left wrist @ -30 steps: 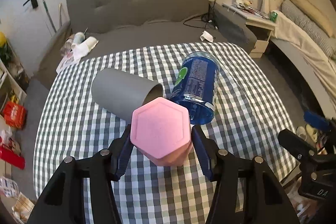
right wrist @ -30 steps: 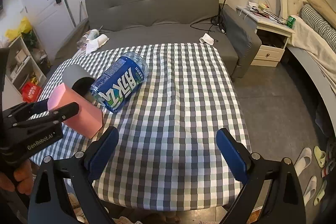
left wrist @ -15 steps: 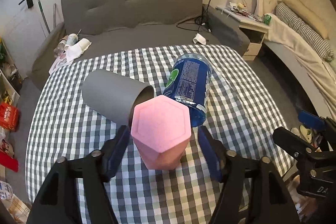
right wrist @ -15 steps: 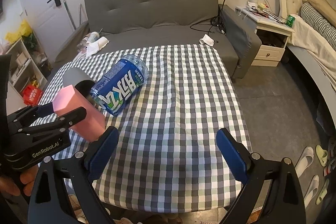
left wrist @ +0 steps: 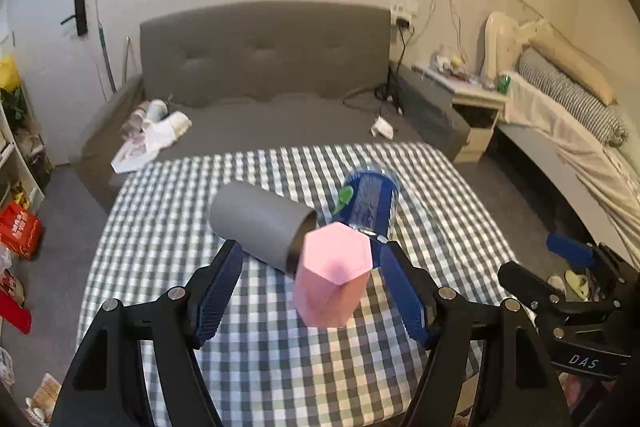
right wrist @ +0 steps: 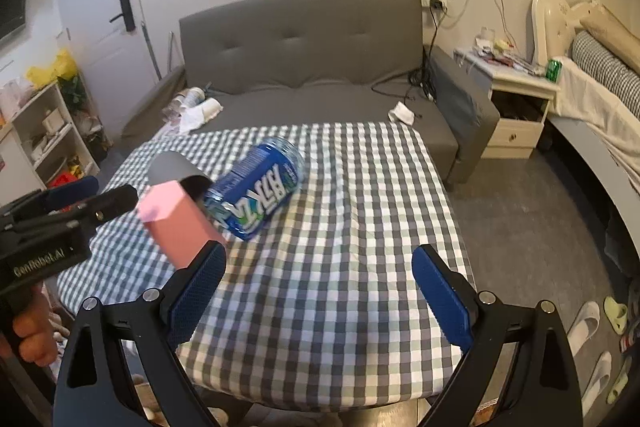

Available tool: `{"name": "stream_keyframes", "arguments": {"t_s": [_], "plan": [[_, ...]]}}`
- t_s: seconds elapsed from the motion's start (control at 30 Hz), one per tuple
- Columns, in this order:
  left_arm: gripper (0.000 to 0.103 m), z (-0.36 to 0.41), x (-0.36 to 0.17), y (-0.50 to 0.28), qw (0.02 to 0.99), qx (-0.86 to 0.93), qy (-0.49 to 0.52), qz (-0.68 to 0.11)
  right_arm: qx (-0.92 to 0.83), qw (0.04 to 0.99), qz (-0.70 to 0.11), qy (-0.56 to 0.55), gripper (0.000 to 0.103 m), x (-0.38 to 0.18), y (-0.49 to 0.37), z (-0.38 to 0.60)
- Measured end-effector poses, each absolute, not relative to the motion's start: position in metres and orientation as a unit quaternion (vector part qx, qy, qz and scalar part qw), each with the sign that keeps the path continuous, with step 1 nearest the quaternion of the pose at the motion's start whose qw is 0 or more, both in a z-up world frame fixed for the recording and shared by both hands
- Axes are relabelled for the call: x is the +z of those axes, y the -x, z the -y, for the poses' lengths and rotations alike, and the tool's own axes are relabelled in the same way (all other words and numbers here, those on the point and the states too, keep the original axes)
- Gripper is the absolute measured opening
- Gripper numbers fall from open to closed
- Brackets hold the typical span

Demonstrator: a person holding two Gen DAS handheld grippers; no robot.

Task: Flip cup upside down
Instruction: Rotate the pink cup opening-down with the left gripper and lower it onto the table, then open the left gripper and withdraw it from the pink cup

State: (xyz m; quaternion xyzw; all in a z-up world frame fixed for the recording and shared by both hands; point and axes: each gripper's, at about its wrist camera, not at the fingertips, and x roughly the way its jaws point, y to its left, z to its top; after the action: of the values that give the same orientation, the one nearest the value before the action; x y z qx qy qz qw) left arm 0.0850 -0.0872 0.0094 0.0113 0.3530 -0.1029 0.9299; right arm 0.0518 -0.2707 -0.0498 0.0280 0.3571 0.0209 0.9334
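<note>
A pink hexagonal cup (left wrist: 334, 285) stands upside down on the checked table (left wrist: 280, 367), closed base up; it also shows in the right wrist view (right wrist: 176, 227). My left gripper (left wrist: 310, 287) is open, its fingers wide apart on either side of the cup and clear of it. My right gripper (right wrist: 318, 283) is open and empty over the table's front right part, to the right of the cup. The left gripper's body (right wrist: 60, 223) shows at the left edge of the right wrist view.
A grey cylinder (left wrist: 260, 225) lies on its side just behind the cup, open end toward it. A blue bottle (left wrist: 370, 205) lies on its side to the right of it. A grey sofa (left wrist: 264, 67) stands behind the table, a nightstand (left wrist: 476, 107) and bed at right.
My left gripper has opened wider and drawn back and up from the pink cup, which stays standing on the table. The right gripper has barely moved.
</note>
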Motion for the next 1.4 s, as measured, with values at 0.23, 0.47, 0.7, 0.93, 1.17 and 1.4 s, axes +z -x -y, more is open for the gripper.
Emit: {"name": "stream_keyframes", "arguments": {"t_s": [0.23, 0.47, 0.7, 0.93, 1.17, 1.4], "plan": [[0.078, 0.062, 0.021, -0.047, 0.949, -0.088, -0.012, -0.304, 0.038, 0.947, -0.319, -0.001, 0.095, -0.036, -0.022, 0.244], [0.098, 0.034, 0.01, -0.012, 0.961, -0.061, 0.0, -0.269, 0.05, 0.951, -0.306, 0.004, 0.095, -0.035, 0.0, 0.228], [0.103, 0.026, -0.001, 0.005, 0.965, -0.042, -0.014, -0.257, 0.056, 0.951, -0.302, 0.02, 0.097, -0.04, 0.008, 0.217], [0.103, 0.021, -0.004, 0.008, 0.965, -0.039, -0.003, -0.26, 0.054, 0.953, -0.299, 0.019, 0.102, -0.042, 0.01, 0.215], [0.103, 0.022, -0.007, 0.008, 0.963, -0.04, -0.006, -0.265, 0.052, 0.951, -0.303, 0.017, 0.103, -0.043, 0.01, 0.216], [0.103, 0.022, -0.008, 0.006, 0.964, -0.041, -0.003, -0.264, 0.051, 0.951, -0.303, 0.017, 0.103, -0.043, 0.01, 0.217]]}}
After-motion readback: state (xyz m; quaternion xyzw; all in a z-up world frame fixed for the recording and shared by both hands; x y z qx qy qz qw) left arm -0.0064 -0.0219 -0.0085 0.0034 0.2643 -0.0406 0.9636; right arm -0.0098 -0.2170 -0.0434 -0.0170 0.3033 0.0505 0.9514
